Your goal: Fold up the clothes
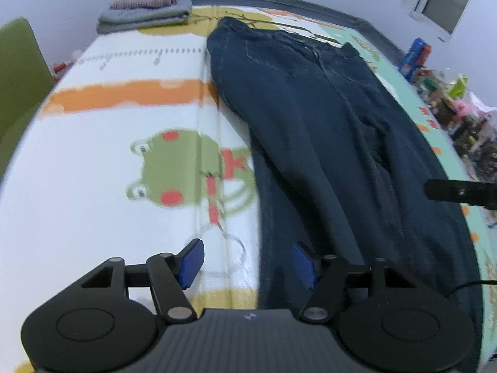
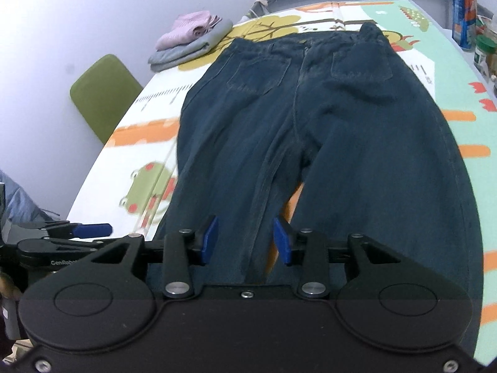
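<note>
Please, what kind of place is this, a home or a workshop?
Most likely a home room. Dark jeans lie spread on a children's mat with a frog print, folded clothes are stacked at the far corner, and a green chair stands beside.

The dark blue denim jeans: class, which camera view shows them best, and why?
The right wrist view. There the dark blue denim jeans lie spread flat on the play mat, with waistband, both back pockets and both legs showing. The left wrist view shows the jeans obliquely from their left side, blurred, so the two legs are hard to tell apart.
</note>
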Motion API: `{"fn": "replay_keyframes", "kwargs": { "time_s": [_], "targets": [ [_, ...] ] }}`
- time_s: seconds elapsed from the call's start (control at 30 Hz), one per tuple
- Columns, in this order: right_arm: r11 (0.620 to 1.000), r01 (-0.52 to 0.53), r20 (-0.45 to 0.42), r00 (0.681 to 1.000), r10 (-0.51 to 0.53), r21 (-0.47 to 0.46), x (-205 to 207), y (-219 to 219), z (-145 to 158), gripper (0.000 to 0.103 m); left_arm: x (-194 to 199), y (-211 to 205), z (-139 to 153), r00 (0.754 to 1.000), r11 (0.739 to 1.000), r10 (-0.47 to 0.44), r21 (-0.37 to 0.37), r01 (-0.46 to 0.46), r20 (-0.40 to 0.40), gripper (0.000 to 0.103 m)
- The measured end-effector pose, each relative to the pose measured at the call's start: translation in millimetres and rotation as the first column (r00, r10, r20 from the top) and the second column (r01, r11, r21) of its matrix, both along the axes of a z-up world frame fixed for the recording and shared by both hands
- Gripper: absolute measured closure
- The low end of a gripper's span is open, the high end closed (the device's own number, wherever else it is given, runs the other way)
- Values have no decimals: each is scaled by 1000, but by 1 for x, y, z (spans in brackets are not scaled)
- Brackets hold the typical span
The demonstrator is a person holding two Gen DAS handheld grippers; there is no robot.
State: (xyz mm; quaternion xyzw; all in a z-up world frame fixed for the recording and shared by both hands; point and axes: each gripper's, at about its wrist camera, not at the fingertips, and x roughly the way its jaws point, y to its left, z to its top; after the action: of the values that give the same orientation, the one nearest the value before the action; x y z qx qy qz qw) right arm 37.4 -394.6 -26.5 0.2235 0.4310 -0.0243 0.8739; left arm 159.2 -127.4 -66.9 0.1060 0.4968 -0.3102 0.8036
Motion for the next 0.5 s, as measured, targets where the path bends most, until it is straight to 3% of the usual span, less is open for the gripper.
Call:
{"fn": "replay_keyframes", "kwargs": {
  "time_s": [0.5],
  "targets": [
    [991,129,-91,988,-127,19,-81,74,-27,64,-46,29,-25,995,995,-103,20,102,9,38]
  ]
}}
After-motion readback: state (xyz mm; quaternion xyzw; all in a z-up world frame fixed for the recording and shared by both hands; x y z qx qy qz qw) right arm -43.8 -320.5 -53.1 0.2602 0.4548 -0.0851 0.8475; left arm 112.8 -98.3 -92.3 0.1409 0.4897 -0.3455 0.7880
